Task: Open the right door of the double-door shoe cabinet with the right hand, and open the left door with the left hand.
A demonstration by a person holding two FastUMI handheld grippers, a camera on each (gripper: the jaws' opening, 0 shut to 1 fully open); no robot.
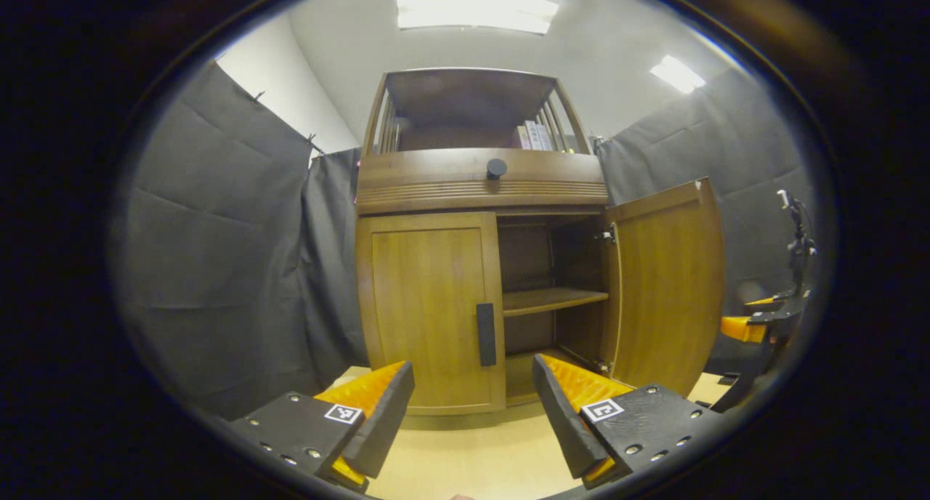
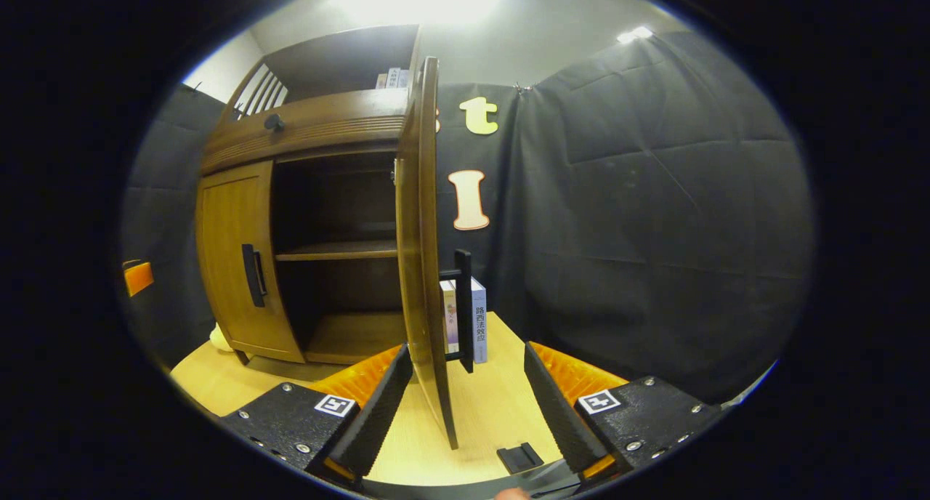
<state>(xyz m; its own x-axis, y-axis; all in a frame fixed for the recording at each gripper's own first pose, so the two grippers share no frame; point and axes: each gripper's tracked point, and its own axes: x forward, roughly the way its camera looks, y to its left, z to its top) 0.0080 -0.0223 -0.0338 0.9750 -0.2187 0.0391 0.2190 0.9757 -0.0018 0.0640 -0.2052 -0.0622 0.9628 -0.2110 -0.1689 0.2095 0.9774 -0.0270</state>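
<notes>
Dark cloth walls enclose a pale wooden table (image 1: pixel 465 464) bearing the shoe cabinet (image 1: pixel 483 187). Its right door (image 1: pixel 665 282) stands open; the left door (image 1: pixel 429 311) is shut, its vertical handle (image 1: pixel 486 333) straight ahead of the left gripper (image 1: pixel 472 413), whose jaws are wide and empty. The right gripper (image 2: pixel 468 405), also wide, straddles the open door's edge without gripping.

Hanging on the left, right and far sides: dark creased cloth curtains (image 1: pixel 218 267), closing in the booth. Glowing overhead on a pale grey ceiling (image 1: pixel 363 42): a long rectangular light panel (image 1: pixel 476 11) and a smaller one (image 1: pixel 676 73) to the right. Spreading across the near ground: a light wooden floor (image 1: pixel 472 456). Showing above the left curtain: a strip of white wall (image 1: pixel 280 93).
</notes>
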